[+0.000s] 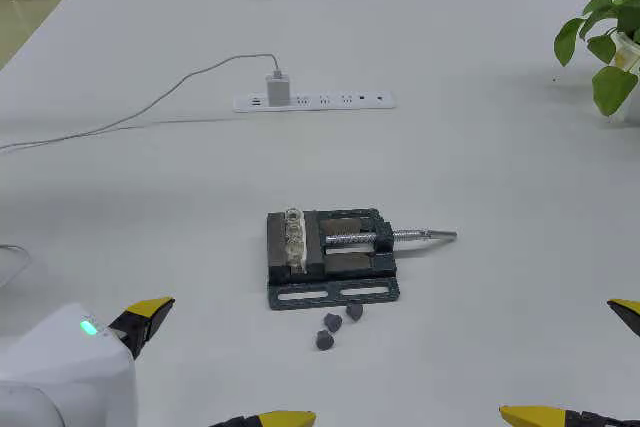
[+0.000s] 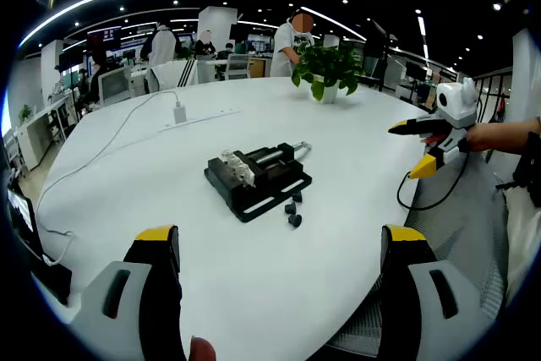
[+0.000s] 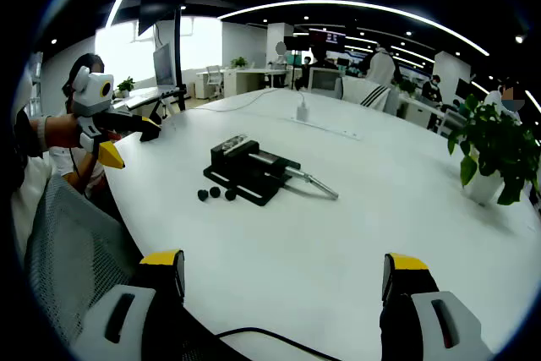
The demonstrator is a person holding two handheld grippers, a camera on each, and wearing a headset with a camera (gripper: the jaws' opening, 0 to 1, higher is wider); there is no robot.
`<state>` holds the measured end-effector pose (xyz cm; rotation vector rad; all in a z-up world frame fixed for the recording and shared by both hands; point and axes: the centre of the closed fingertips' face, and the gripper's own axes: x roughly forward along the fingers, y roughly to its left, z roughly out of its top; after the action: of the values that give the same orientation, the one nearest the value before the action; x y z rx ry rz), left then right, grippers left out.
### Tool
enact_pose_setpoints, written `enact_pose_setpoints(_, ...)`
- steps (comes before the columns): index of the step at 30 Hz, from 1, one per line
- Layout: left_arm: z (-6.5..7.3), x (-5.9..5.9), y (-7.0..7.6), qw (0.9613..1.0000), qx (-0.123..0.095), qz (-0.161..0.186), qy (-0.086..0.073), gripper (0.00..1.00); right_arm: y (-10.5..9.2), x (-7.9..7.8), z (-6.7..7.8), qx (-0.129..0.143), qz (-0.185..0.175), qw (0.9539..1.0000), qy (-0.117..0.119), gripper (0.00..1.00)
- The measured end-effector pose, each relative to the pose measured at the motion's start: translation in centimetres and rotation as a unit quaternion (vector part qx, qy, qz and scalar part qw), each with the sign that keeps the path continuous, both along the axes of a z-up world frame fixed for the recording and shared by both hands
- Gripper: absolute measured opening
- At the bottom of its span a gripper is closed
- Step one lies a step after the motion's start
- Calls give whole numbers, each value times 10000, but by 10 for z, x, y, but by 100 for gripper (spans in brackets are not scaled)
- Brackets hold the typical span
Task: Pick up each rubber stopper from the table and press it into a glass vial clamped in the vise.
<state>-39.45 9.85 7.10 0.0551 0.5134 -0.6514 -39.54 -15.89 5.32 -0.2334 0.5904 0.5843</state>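
Both claws are released: left gripper (image 2: 281,238) and right gripper (image 3: 285,258) hold nothing, jaws spread wide. 3 rubber stoppers (image 1: 338,325) lie on the table (image 1: 480,147) at 6 o'clock of the vise (image 1: 345,265), just beside its base. The glass vials (image 1: 293,237) stand clamped at its 9 o'clock end. Hazards: a small stopper may squirt from an off-centre pinch; off-axis pressing may crack a vial or slide the vise, which appears unbolted.
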Motion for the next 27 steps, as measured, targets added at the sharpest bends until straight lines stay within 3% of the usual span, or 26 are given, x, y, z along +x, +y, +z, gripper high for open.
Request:
enact_pose_setpoints(12,-1,4,10,9999,21,105,-63,98,11,3,-1,-33,237,9997,56,96)
enact_pose_setpoints(27,-1,4,12,9999,18,132,-64,98,21,7,-2,-105,510,9986,134,93)
